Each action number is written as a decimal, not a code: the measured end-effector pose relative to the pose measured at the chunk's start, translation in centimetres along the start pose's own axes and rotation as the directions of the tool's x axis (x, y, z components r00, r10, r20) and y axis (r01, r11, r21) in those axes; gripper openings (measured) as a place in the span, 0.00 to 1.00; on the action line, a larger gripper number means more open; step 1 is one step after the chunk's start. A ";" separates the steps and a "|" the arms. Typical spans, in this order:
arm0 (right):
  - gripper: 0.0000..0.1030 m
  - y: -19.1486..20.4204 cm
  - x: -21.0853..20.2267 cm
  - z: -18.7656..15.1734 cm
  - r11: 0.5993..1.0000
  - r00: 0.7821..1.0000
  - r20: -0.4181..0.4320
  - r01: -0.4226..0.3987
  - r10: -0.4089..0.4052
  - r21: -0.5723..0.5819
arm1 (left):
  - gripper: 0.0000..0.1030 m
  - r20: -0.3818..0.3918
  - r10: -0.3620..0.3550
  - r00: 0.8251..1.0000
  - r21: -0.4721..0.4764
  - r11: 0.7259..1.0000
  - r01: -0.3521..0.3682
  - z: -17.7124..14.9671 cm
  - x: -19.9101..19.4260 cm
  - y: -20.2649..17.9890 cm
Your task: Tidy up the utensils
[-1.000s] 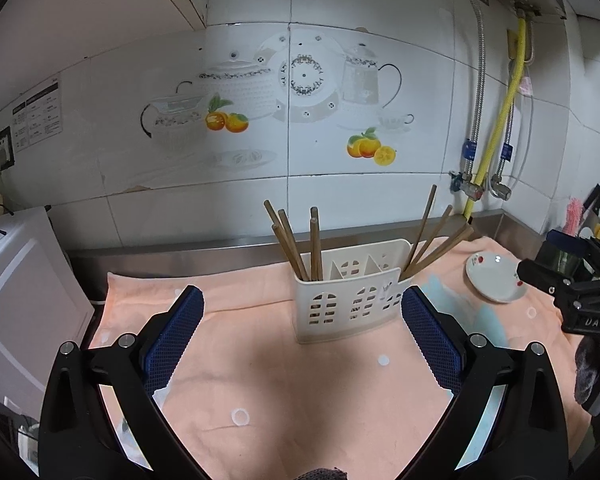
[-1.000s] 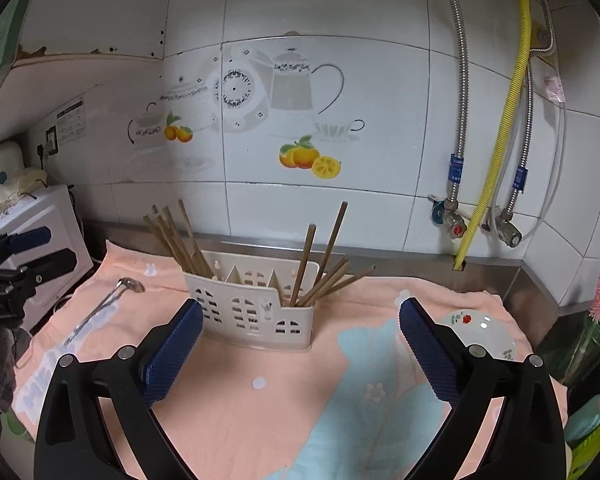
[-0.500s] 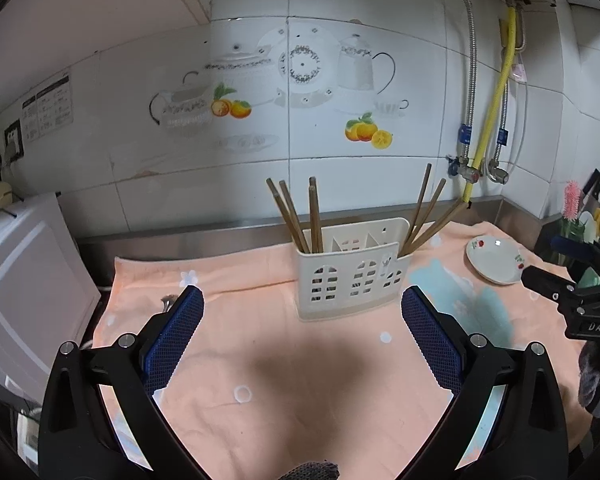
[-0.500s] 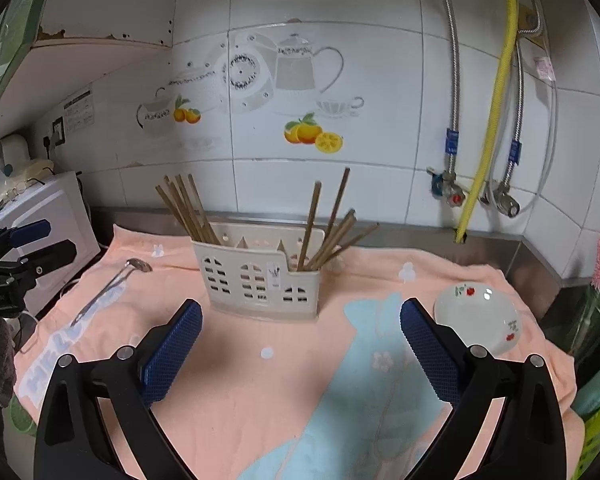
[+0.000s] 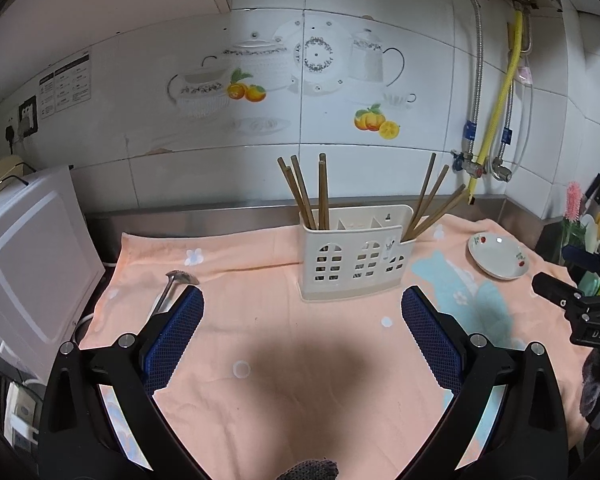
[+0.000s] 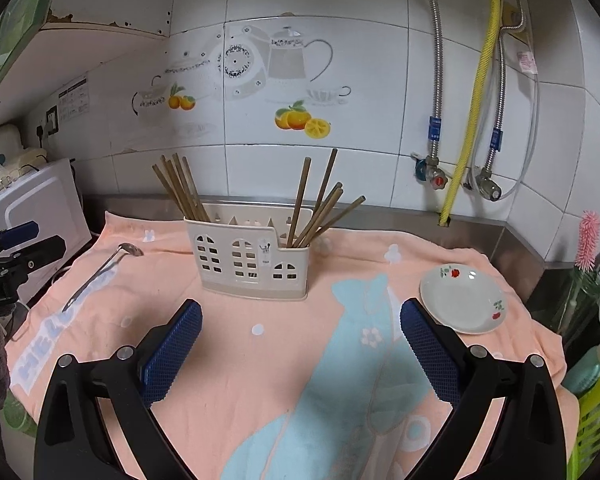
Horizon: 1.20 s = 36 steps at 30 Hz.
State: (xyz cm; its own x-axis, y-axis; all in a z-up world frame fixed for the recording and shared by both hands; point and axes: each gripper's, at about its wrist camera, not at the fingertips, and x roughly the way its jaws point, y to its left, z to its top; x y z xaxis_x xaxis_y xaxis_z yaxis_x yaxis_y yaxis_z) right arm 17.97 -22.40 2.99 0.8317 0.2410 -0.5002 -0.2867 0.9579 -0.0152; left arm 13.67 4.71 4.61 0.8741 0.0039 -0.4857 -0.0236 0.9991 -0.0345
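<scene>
Right gripper (image 5: 580,292): marked "DAS", fingers spread, empty. Left gripper (image 5: 302,312): fingers spread, empty. Spoon (image 5: 172,289): on towel (image 5: 260,340), tucked behind left finger (image 5: 172,336). Holder (image 5: 354,254): ahead, 2 chopstick (image 5: 306,194) bundles.

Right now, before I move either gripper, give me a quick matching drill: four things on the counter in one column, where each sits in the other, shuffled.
1. spoon
2. chopsticks
3. saucer
4. utensil holder

A. standing in the holder's end compartments
B. right part of the towel, empty
C. lying flat on the towel's left part
D. upright near the towel's back edge

Pairs: 1-C, 2-A, 3-B, 4-D
</scene>
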 end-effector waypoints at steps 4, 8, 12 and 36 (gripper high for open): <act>0.93 0.2 -0.1 -0.5 1.000 1.000 -0.011 -0.005 0.005 0.002 | 0.95 0.003 -0.007 1.000 -0.007 1.000 0.007 -0.5 -0.4 0.1; 0.93 0.4 -0.3 -0.9 1.000 1.000 -0.013 -0.005 0.005 0.003 | 0.95 -0.002 -0.014 1.000 -0.016 1.000 0.014 -1.0 -0.4 0.2; 0.93 0.4 -0.4 -1.1 1.000 1.000 -0.016 -0.003 0.003 0.004 | 0.95 -0.005 -0.014 1.000 -0.038 0.999 0.013 -1.5 -0.4 0.6; 0.93 0.6 -1.1 -3.3 1.000 0.999 -0.037 -0.016 0.017 0.015 | 0.95 -0.014 0.004 1.000 -0.068 0.998 -0.005 -4.2 -1.4 1.2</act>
State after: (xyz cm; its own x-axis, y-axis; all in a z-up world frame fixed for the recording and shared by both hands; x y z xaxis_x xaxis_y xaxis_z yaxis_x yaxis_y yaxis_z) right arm 15.27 -22.58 0.66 0.8085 0.2511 -0.5323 -0.2931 0.9561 0.0057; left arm 10.37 5.77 1.55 0.8672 0.0075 -0.4979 -0.0608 0.9940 -0.0910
